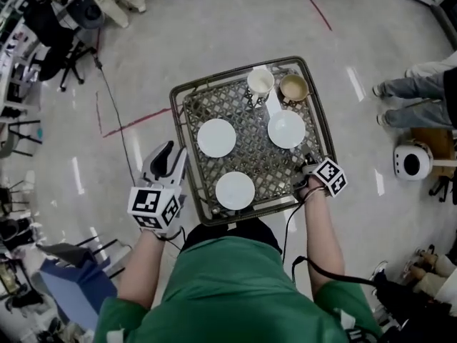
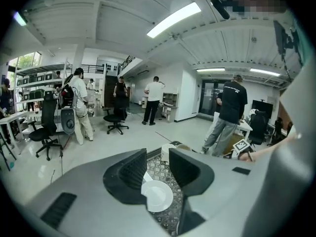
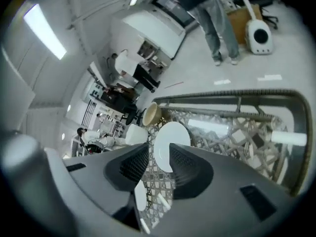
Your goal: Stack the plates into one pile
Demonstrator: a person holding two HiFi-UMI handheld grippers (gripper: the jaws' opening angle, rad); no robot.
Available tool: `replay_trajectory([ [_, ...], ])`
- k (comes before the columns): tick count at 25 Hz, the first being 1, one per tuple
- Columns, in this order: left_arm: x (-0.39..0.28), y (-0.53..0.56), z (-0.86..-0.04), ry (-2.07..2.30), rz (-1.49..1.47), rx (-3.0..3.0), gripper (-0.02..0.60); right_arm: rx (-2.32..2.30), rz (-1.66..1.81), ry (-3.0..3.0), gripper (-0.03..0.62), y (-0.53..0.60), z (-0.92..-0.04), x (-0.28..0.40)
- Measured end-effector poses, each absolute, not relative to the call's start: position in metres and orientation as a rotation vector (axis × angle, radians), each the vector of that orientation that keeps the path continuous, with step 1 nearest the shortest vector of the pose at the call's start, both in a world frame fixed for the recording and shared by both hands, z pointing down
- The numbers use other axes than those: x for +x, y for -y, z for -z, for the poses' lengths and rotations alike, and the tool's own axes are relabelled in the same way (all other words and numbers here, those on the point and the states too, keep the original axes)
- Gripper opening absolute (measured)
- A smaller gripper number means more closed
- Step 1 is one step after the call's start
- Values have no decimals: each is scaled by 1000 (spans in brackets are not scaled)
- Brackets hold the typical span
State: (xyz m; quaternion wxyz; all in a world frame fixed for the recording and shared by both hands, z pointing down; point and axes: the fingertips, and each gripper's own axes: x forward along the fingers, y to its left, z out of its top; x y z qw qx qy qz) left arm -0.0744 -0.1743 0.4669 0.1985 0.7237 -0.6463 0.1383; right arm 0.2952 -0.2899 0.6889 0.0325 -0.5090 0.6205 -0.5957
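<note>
Plates (image 1: 216, 137) lie apart on the worktop (image 1: 253, 157), so we point left tongs (image 2: 157, 168) and right tongs (image 3: 159, 162), spread and empty, their way.

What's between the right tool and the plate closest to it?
Only bare lattice tabletop lies between the right tool and that plate; the head view shows it.

Bright, even light came from a ceiling strip (image 2: 174, 19) at one o'clock; I saw pale glare streaks on the floor (image 1: 214, 27). Both gripper views bowed heavily, corners black.
</note>
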Motion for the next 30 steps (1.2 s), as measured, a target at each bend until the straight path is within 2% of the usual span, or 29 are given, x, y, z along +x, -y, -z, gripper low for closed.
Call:
replay_trajectory([
  [5,-73,178,-482,1795,-394,1970,147,-1548,2029,-1689,146,292,-762,292],
  [10,-82,176,-492,1782,-422,1955,147,-1560,2081,-1644,146,283,-791,284],
  [11,-85,177,-494,1777,-421,1955,147,-1557,2070,-1645,124,285,-792,282],
  [17,-98,182,-505,1723,-425,1967,147,-1562,2017,-1680,99,301,-793,269],
  [19,-104,183,-507,1716,-399,1963,146,-1591,2018,-1693,57,297,-795,267],
  [30,-117,184,-516,1648,-359,1982,146,-1414,1962,-1734,28,285,-757,238],
])
